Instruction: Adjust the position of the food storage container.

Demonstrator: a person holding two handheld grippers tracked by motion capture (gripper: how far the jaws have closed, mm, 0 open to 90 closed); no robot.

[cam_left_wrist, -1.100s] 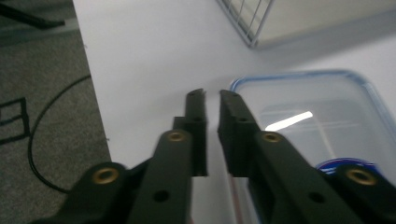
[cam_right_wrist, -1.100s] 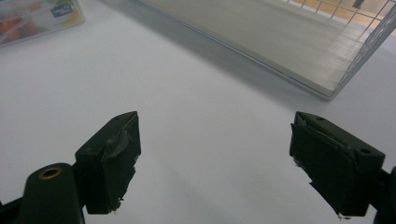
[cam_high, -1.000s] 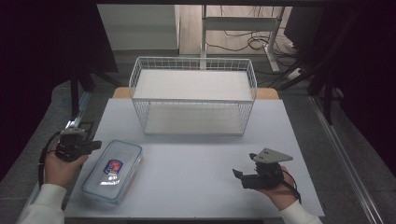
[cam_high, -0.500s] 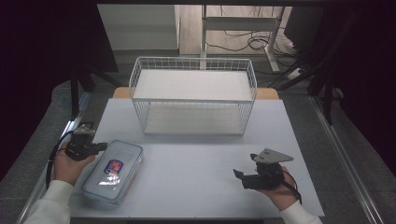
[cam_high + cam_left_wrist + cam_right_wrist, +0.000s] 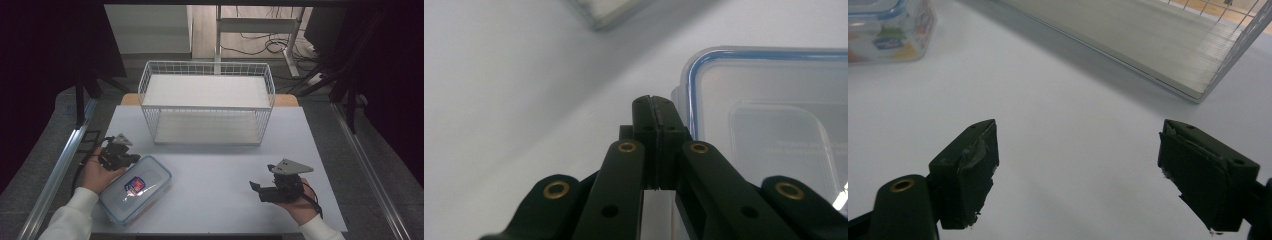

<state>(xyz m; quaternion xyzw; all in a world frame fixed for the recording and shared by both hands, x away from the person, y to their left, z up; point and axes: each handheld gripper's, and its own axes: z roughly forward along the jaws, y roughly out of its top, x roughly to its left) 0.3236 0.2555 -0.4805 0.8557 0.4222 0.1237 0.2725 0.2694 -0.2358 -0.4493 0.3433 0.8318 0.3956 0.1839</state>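
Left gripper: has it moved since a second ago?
Yes. In the high view the left gripper, jaws shut, has moved right, in from the table's left edge to the near-left corner of the clear lidded container, which stayed put.

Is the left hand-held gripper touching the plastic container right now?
Cannot tell. In the left gripper view the shut left hand-held gripper sits right by the container rim, with neither contact nor gap plain. The high view is too small to settle it.
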